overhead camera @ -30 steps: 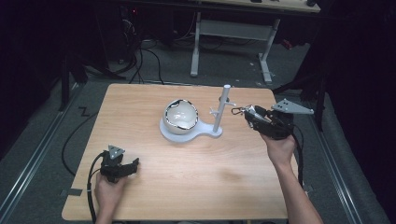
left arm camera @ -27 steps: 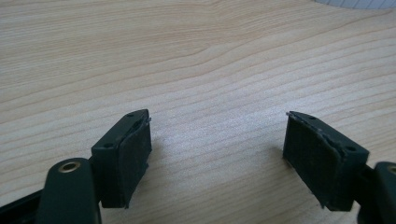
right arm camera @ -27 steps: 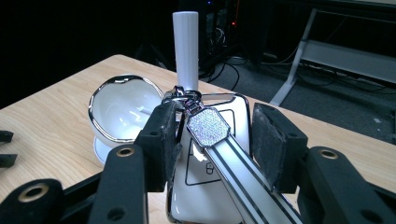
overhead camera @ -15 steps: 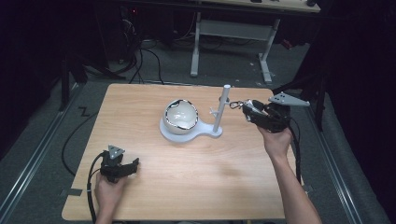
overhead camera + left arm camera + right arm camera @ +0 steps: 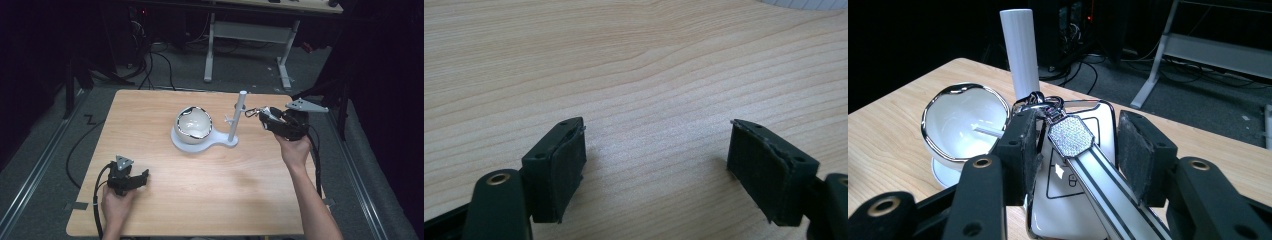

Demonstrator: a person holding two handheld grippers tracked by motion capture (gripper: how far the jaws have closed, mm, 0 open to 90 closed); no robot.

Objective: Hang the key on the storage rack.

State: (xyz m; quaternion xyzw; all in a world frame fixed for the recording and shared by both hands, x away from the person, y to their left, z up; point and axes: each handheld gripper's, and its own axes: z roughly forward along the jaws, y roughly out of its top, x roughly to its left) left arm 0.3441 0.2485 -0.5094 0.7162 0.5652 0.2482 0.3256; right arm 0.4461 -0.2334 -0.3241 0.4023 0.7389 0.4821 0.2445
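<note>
Bare table (image 5: 654, 75) ahead of and between the left gripper (image 5: 656, 155) fingers, nothing blocking. Ahead of the right gripper (image 5: 1075, 150) fingers, the white post (image 5: 1020, 50) stands just past the tips, the bowl (image 5: 960, 120) to their left on the same stand (image 5: 222, 142). Open table right of the fingers.

On the table (image 5: 165, 105) the stand (image 5: 200, 142) sits a little behind centre, with the bowl (image 5: 194, 125) on its left part and the post (image 5: 238, 115) rising from its right end. The right gripper (image 5: 264, 116) hangs just right of the post, a key fob (image 5: 1068, 165) between its jaws. The left gripper (image 5: 142, 178) rests near the front left corner, well apart from the stand.
</note>
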